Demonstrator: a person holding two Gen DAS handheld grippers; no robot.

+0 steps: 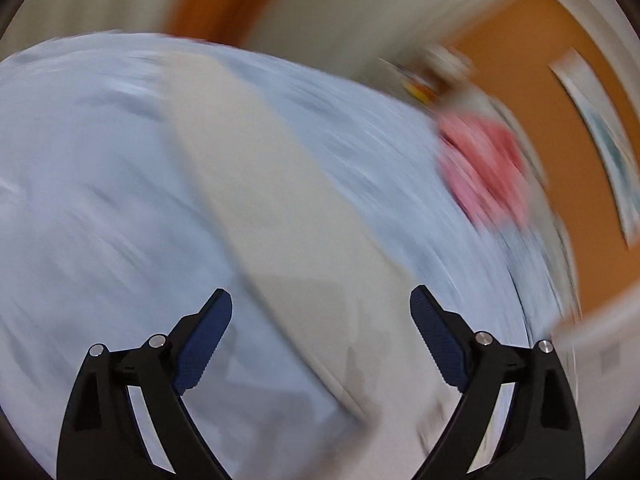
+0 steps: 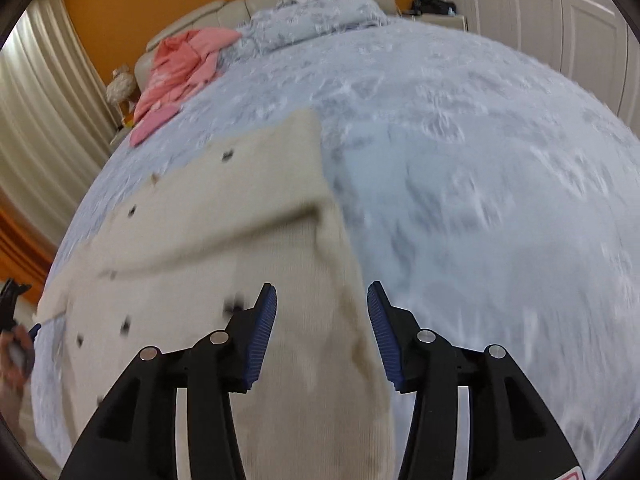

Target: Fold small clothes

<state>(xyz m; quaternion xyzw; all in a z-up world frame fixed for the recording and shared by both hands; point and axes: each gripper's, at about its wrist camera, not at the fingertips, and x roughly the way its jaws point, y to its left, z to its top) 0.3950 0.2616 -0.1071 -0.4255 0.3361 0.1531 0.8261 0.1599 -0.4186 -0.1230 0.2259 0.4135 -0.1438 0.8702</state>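
With both the left gripper (image 1: 321, 336) and right gripper (image 2: 322, 334) parted and empty, regrip the cardigan (image 2: 224, 240) hem near the bed (image 2: 460, 160) foot edge, then fold evenly.

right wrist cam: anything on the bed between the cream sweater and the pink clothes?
Nothing: only bare blue floral bedspread separates the cream sweater from the pink clothes, seen in the right wrist view.

One bed (image 2: 460, 152) carries two garments: one cream knitted garment (image 2: 224, 240) near its foot edge and one pink garment (image 2: 180, 68) at its head edge. One pillow (image 2: 320, 12) lies at the head edge. The cream garment bears several small dark marks, too blurred to count exactly.
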